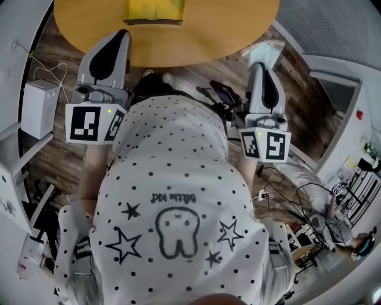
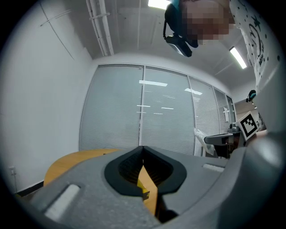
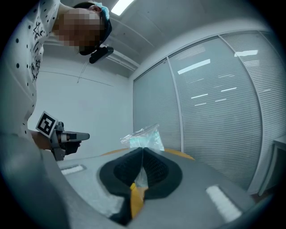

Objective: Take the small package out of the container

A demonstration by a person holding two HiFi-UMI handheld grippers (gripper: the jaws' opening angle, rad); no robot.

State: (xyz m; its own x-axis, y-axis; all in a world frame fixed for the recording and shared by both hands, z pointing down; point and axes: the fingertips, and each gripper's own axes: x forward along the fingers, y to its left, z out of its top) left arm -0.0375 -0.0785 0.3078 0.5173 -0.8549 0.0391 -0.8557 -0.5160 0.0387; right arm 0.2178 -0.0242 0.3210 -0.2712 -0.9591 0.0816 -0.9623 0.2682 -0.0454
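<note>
My right gripper [image 1: 260, 64] is shut on the small package [image 1: 266, 52], a clear plastic bag with pale teal contents. It hangs over the floor, just off the right edge of the round wooden table [image 1: 208, 30]. In the right gripper view the bag [image 3: 144, 137] sticks up from the closed tips of the right gripper [image 3: 142, 150]. The yellow container [image 1: 153, 12] stands on the table at the top of the head view. My left gripper [image 1: 122, 34] is at the table's near edge, below and left of the container. Its jaws meet at the tips [image 2: 142, 148] with nothing between them.
A white box [image 1: 40, 107] with cables stands on the wood floor at the left. A dark device [image 1: 220, 94] lies on the floor between the grippers. Frosted glass partitions [image 2: 143, 112] rise beyond the table. Cables and equipment clutter the floor at the lower right [image 1: 321, 208].
</note>
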